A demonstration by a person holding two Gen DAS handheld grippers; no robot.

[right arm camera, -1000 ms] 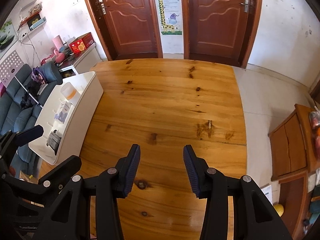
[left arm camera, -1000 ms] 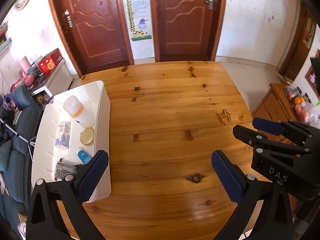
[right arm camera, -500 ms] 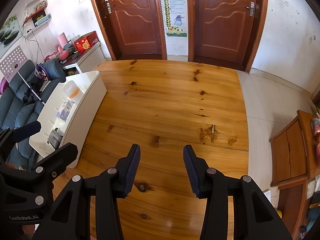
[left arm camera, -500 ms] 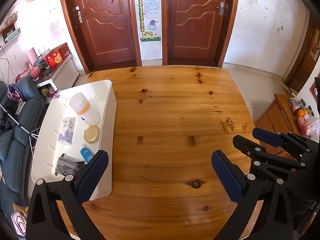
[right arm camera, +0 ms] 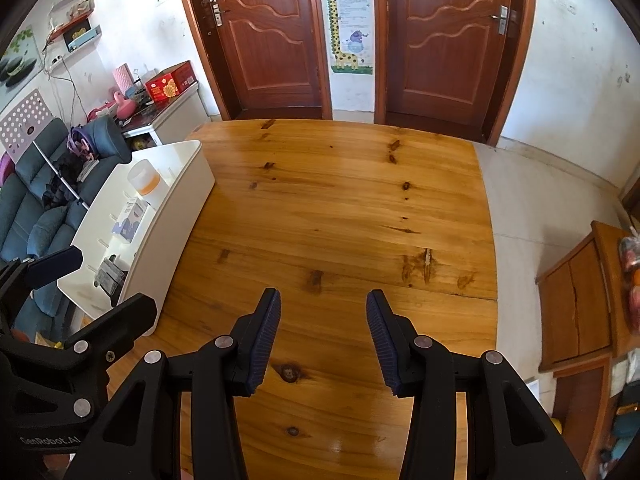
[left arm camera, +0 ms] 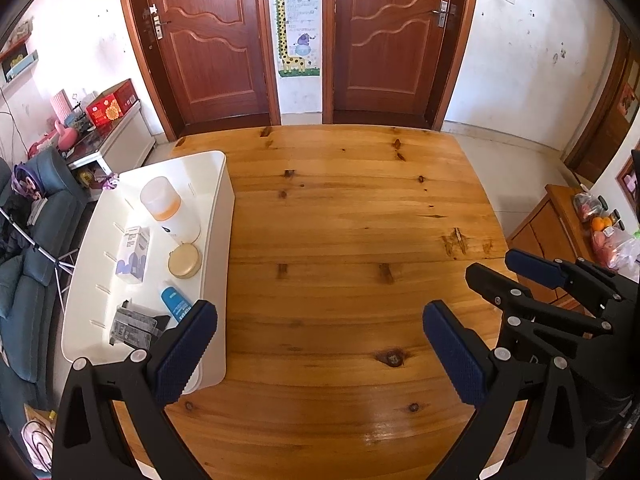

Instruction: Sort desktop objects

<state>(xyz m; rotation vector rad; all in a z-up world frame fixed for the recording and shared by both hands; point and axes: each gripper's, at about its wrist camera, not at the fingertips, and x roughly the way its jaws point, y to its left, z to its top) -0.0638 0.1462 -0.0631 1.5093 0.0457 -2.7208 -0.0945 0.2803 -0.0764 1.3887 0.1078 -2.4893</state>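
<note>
1. Left wrist view: the left gripper (left arm camera: 320,344) hangs spread wide and empty over the bare wooden table (left arm camera: 352,216). At middle left the white organizer tray (left arm camera: 218,216) holds the sorted things: a frosted bottle (left arm camera: 166,208), a small carton (left arm camera: 134,254), a round tin (left arm camera: 185,261), a blue tube (left arm camera: 176,303) and, lower left, what looks like a clear packet (left arm camera: 132,326).
2. Right wrist view: the right gripper (right arm camera: 323,336) is released too, pads parted, nothing between them; the tray sits at middle left.
3. Handling: all likely light; the bottle is smooth, so take it across its body, and the carton by its flat sides.
</note>
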